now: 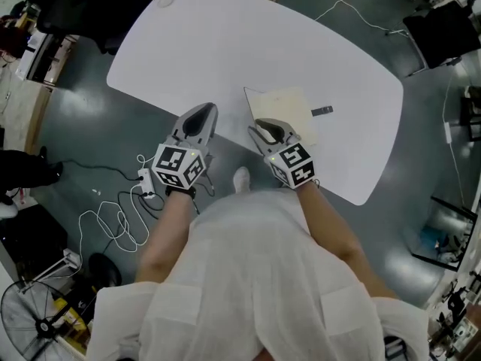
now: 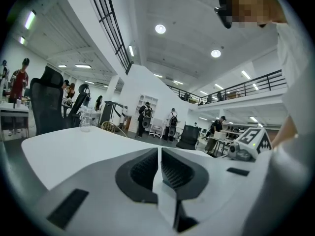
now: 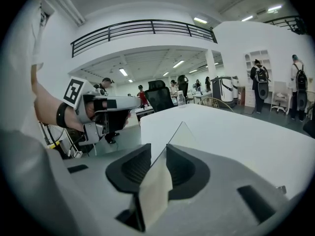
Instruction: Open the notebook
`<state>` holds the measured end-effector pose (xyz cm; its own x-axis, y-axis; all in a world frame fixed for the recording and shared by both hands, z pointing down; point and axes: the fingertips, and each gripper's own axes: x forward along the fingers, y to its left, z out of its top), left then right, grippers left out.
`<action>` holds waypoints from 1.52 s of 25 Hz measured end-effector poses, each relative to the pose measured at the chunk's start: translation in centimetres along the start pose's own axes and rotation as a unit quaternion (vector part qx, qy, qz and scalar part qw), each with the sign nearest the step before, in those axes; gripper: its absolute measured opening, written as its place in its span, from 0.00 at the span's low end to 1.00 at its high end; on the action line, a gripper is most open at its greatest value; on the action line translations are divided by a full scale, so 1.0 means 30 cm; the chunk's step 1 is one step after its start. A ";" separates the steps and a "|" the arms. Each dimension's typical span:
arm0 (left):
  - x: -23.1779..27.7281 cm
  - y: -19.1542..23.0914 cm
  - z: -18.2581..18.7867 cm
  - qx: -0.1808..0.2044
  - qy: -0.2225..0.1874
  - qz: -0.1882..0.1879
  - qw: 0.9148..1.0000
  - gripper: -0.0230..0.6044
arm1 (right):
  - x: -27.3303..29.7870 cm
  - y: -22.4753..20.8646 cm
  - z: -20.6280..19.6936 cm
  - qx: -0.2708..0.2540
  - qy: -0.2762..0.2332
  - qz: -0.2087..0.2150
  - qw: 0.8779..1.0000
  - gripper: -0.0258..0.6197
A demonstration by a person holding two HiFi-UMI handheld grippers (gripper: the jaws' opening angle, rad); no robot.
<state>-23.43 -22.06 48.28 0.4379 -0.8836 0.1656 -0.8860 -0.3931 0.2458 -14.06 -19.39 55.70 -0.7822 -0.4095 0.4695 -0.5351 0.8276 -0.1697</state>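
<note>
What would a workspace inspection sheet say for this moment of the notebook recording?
Surface: white table with rounded corners.
Job's things: notebook near the front edge; lifted leaf stands on edge.
Clutter: small dark object beside the notebook; bottle at the far corner.
Grippers: left gripper fingers together, nothing between them; right gripper fingers apart, with the lifted leaf between them, not pinched.
Cables: white cables looped on the floor at left; another cable beyond the table.
Surroundings: fan, office chair, people in an open hall.
</note>
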 end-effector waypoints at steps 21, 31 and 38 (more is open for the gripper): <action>-0.091 0.104 0.008 -0.003 -0.008 0.022 1.000 0.07 | 0.101 0.079 -0.014 -0.017 0.025 0.020 0.999 0.18; -0.065 0.109 0.083 0.004 -0.026 0.013 1.000 0.07 | 0.001 -0.033 0.116 -0.017 -0.030 -0.037 0.999 0.17; -0.040 0.090 0.175 0.021 -0.047 0.007 0.999 0.07 | -0.188 -0.201 0.229 -0.008 -0.089 -0.119 0.989 0.15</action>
<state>-27.15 -23.41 43.72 0.4113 -0.9082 0.0776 -0.8982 -0.3893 0.2042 -8.61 -24.70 48.12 -0.6796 -0.6529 0.3345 -0.7063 0.7056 -0.0576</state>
